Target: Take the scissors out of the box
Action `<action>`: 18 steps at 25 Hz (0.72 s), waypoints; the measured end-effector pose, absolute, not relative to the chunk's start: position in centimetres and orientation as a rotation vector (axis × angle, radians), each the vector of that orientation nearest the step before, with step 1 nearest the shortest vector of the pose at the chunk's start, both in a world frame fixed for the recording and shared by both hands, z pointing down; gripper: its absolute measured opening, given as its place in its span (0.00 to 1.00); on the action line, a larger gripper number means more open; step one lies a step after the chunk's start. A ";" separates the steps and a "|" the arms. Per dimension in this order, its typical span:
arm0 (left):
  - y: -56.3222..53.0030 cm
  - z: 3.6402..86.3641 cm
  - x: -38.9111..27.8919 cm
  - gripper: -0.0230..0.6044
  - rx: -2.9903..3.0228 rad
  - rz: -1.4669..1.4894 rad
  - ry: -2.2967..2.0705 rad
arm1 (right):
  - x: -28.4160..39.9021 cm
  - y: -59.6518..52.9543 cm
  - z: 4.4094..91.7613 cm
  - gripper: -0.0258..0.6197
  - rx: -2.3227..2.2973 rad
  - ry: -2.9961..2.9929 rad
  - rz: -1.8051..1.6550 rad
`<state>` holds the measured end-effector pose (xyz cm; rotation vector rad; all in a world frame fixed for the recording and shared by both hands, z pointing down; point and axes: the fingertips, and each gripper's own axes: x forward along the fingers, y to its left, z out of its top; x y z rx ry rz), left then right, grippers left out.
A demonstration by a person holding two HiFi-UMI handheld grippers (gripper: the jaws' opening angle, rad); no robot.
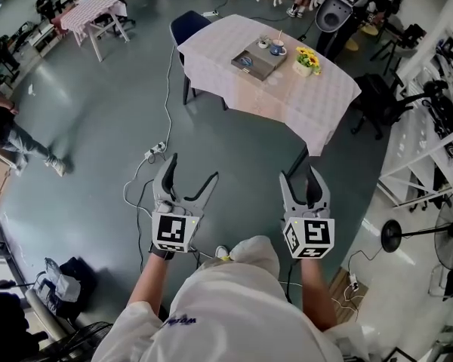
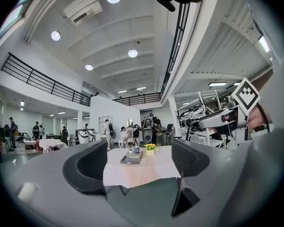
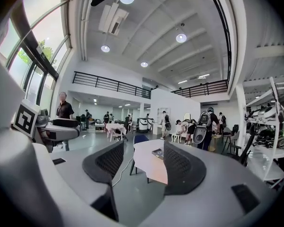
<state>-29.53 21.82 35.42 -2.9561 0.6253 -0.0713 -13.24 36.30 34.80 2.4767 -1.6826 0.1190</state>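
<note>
While both grippers hang over the floor, well short of the worktop [image 1: 317, 96], the head view shows the left gripper [image 1: 194, 168] spread wide and the right gripper [image 1: 298, 176] narrower. The box [image 1: 258, 60] sits toward the worktop's far edge, and the scissors are too small to tell. In the left gripper view the fingers [image 2: 92, 167] stand wide and empty, framing the distant box [image 2: 131, 159]. In the right gripper view the fingers [image 3: 180, 167] stand narrowly apart and empty.

Large lab hall (mezzanine railing [image 3: 109, 85], equipment racks [image 1: 426, 138], cloth-covered tables [image 1: 317, 100])
</note>
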 end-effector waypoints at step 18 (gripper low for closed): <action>20.4 37.2 -30.2 0.97 -3.033 -0.056 0.569 | -11.8 38.8 34.7 0.96 2.541 -1.532 0.171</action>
